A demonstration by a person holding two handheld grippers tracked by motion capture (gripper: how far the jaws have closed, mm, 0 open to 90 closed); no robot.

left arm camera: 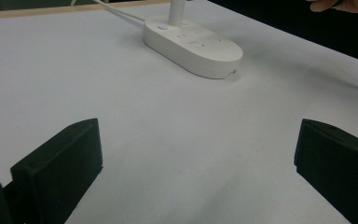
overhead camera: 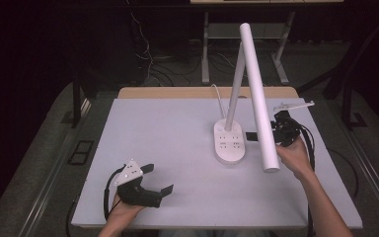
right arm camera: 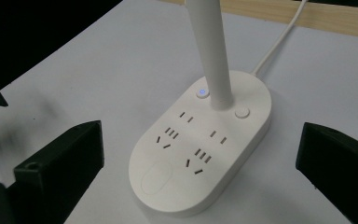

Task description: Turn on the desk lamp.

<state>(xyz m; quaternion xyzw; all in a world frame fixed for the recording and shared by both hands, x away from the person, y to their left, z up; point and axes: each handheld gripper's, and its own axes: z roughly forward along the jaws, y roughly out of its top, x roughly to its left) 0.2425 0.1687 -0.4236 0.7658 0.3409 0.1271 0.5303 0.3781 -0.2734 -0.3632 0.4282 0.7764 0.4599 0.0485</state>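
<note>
While the right gripper hovers beside the right flank of the desk lamp's base, its jaws stand wide apart and hold nothing; seen along those jaws in the right gripper view, the base lies between and beyond them. The left gripper rests near the table's front-left corner, jaws likewise spread and empty, well apart from the lamp. The oval base sits right of the table's centre, its long axis running from front edge to back edge, with the cord leaving toward the back edge. The stem rises from the rear of the base; the light bar slopes down toward the front-right. Judged step: reaching for a control on the base. Done well, the approach stays low, clears the overhanging bar, and presses straight down so the base does not slide.
</note>
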